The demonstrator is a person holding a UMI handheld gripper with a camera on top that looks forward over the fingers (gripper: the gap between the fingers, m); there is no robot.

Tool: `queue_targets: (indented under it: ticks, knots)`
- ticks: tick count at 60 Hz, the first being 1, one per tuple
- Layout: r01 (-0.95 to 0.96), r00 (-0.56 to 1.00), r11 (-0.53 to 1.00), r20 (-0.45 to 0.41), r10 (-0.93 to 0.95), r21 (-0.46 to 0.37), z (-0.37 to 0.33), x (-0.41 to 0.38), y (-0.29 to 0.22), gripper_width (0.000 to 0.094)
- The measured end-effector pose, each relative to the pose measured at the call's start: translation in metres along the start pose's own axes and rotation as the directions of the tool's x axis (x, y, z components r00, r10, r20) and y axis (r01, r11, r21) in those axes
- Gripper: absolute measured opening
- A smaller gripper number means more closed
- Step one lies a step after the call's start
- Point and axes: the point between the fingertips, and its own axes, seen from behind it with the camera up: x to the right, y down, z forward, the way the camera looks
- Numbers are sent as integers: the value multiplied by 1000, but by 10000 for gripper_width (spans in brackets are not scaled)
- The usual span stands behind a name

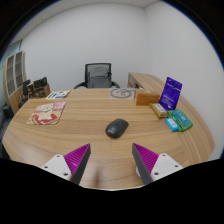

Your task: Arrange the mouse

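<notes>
At the far left a shelf (14,78) stands against the wall, cut off by the view's border; what its compartments hold is too small to tell. Just right of it, dark items (38,88) sit at the table's back corner, too blurred to name. Nearer on the wooden table (90,115) lies a flat pink-and-red packet (47,114), with a smaller printed card (57,95) beyond it; the print on both is unreadable.

The gripper (112,161) is spread wide, holding nothing. Its left finger (76,159) and right finger (150,160) show purple pads, and only their tips are in view. Bare table lies between them.

The mouse (117,128), dark and oval, rests on the table just ahead of the fingers, roughly midway between them and apart from both. Its buttons and any cord cannot be made out.

Beyond the table an office chair (98,75) stands against the white wall, its lower part hidden by the table edge. To its right a coiled cable (124,92) lies near the far edge.

Further right sit a brown box (148,97), closed so far as can be seen, an upright purple box (172,92), and green packets (179,121) in front of it, touching or nearly so.
</notes>
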Motion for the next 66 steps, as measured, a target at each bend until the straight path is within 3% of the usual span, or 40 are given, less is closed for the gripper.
queue_targets:
  ticks: [33,66]
  knots:
    - [23,1000,1000,3,-23,-19,134,-1,-9,866]
    - [15,999,1000,29,-15,-14,184,-16,-39,868]
